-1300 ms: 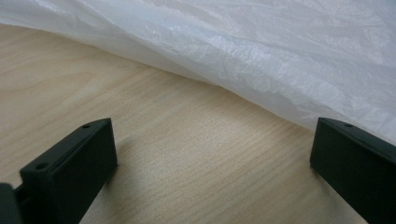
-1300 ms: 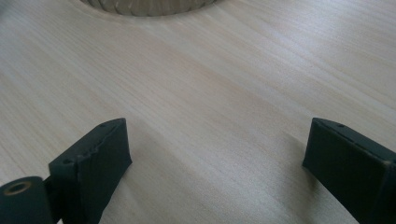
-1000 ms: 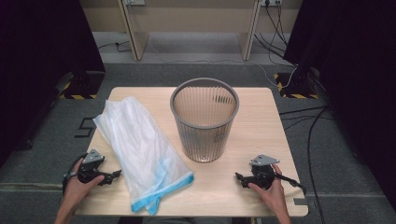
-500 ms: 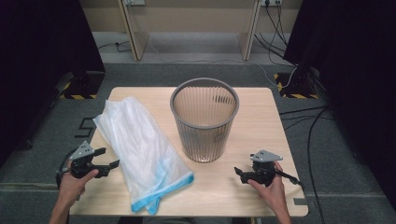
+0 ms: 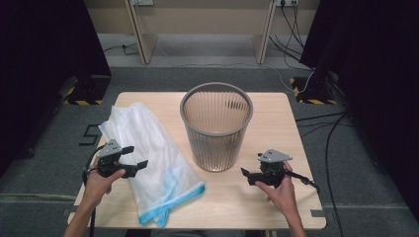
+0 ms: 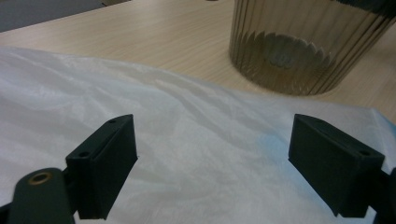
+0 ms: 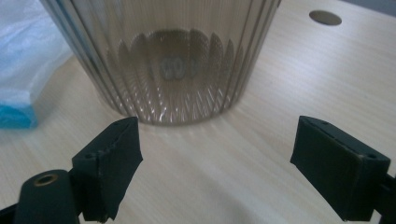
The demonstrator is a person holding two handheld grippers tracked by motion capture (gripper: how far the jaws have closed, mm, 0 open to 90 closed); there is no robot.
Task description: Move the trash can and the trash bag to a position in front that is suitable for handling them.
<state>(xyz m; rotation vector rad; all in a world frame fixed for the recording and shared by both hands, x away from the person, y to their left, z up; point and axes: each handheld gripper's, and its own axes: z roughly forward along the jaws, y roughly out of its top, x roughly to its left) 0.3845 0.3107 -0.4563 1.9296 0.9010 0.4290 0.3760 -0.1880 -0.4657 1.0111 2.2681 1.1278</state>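
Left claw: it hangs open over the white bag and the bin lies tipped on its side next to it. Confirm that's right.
Not quite. The left claw does hang open over the white bag, but the bin stands upright on the table, its open mouth facing up, as the high view shows. It sits beside the bag, not tipped over.

Both grippers (image 5: 138, 164) (image 5: 246, 174) have black blocky jaws, grey three-cornered top plates, trailing cables.

Even overhead light on table (image 5: 276, 207); surroundings dark. Soft shadows beside ribbed bin (image 5: 216, 128). White bag (image 6: 196, 154) bright, mildly washed out. Gripper views soft; near jaws blurred. No strong glare.
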